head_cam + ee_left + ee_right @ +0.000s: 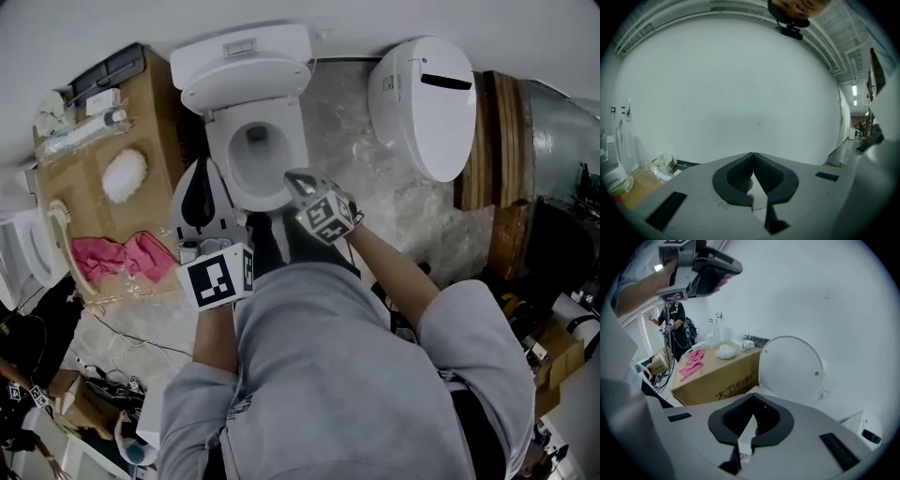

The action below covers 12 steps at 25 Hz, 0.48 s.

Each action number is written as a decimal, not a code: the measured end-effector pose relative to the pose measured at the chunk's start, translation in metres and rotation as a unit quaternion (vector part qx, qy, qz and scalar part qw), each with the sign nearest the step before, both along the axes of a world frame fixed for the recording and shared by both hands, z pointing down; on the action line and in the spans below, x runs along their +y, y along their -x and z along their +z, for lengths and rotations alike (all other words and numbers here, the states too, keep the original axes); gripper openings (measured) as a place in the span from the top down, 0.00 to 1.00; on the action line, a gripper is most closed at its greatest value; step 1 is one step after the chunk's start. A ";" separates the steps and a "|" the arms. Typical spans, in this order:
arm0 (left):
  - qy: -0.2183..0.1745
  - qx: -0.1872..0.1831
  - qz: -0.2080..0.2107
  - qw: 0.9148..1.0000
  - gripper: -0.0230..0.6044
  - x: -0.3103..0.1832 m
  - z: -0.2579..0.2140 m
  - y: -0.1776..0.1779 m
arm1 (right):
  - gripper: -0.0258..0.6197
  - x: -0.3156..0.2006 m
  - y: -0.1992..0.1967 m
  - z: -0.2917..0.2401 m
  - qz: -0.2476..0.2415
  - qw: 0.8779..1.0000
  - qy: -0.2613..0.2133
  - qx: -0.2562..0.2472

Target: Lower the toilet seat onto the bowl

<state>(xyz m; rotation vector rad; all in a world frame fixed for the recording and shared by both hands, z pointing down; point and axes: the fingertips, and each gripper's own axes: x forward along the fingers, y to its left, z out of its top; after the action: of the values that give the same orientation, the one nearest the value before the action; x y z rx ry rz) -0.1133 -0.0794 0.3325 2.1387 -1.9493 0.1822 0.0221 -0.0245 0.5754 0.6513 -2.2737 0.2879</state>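
Note:
A white toilet stands against the wall, its bowl (258, 150) open and seen from above. Its round white lid (790, 369) stands upright against the tank (246, 58). I cannot tell whether the seat lies on the bowl or is up with the lid. My right gripper (293, 177) hovers at the bowl's front right rim, shut and empty; its tips (753, 397) meet below the raised lid. My left gripper (200, 178) is held up to the left of the bowl, also visible as the left gripper (701, 270) high in the right gripper view. It is shut (753, 154) on nothing and faces a bare white wall.
A cardboard box (112, 187) with pink cloth (122, 255), a white wad and bottles stands left of the toilet. A second white toilet cover (427, 103) leans on wooden boards at the right. Clear plastic sheet (375, 178) covers the floor. A person (675, 322) stands far behind the box.

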 end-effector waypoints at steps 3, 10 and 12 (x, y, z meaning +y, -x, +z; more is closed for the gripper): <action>-0.012 -0.001 0.004 1.000 0.96 -0.001 -0.013 0.000 | 0.96 -0.018 0.006 -0.035 0.021 0.999 -0.032 -0.025; -0.038 -0.003 0.012 0.999 0.96 0.004 -0.042 -0.004 | 0.96 -0.042 0.012 -0.103 0.038 0.994 -0.090 -0.057; -0.044 -0.003 0.010 0.999 0.96 0.007 -0.049 -0.004 | 0.96 -0.048 0.014 -0.124 0.041 0.991 -0.110 -0.068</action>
<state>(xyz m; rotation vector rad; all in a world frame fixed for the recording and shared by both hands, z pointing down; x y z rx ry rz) -0.1092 -0.0723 0.2833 2.2167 -1.9738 0.1082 0.0081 -0.0724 0.4510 0.8621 -2.4340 0.1241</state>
